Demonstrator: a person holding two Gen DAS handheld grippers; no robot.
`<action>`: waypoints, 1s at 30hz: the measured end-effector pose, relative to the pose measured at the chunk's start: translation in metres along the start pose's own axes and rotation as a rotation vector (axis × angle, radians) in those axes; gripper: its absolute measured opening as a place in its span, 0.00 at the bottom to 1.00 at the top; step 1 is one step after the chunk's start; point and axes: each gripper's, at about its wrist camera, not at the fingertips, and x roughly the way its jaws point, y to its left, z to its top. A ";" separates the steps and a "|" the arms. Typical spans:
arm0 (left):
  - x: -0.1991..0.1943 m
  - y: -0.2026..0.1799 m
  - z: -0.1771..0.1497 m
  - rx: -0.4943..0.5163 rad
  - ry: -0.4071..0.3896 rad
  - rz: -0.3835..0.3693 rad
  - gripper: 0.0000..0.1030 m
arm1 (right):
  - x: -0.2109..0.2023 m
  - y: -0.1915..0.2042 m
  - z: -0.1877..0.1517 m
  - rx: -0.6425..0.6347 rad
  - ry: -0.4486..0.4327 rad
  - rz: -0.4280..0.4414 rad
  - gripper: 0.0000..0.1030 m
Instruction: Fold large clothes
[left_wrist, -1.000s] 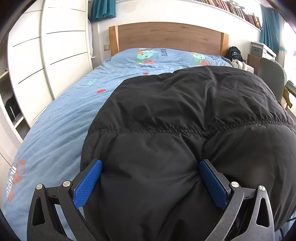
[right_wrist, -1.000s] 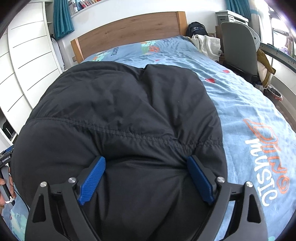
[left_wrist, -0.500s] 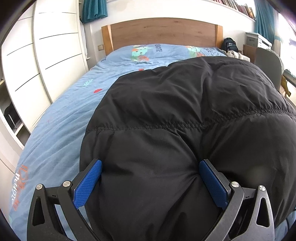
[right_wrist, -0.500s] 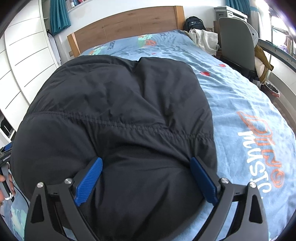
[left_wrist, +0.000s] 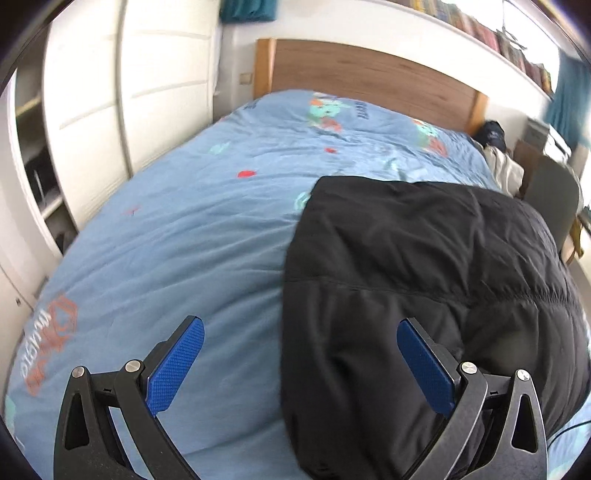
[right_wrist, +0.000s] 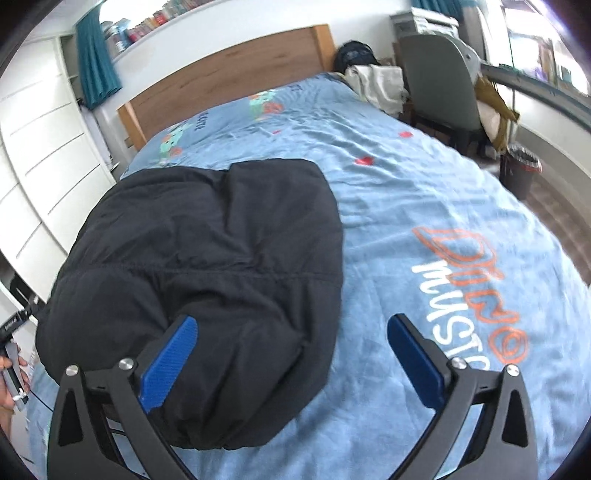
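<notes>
A black puffer jacket (left_wrist: 424, 280) lies folded in a thick bundle on the blue bedspread (left_wrist: 184, 236); it also shows in the right wrist view (right_wrist: 207, 258). My left gripper (left_wrist: 301, 354) is open and empty, above the bundle's left edge, its right finger over the jacket. My right gripper (right_wrist: 291, 350) is open and empty, above the bundle's right edge, its left finger over the jacket.
The wooden headboard (left_wrist: 369, 74) stands at the far end. White wardrobe doors (left_wrist: 110, 103) line the left side. A grey chair (right_wrist: 436, 81) and a dark bin (right_wrist: 519, 171) stand right of the bed. Pale clothes (right_wrist: 376, 85) lie by the pillow end.
Both grippers have lifted back from the jacket and swung outwards, the left one left and the right one right. The jacket, pressed between the jaws before, now lies free on the bed.
</notes>
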 end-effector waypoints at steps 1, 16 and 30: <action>0.002 0.006 0.001 -0.020 0.012 -0.049 0.99 | 0.002 -0.003 0.000 0.016 0.013 0.017 1.00; 0.081 0.043 -0.030 -0.297 0.249 -0.543 0.99 | 0.105 -0.054 -0.034 0.486 0.263 0.372 1.00; 0.110 0.034 -0.051 -0.444 0.363 -0.799 0.99 | 0.145 -0.011 -0.035 0.420 0.289 0.549 1.00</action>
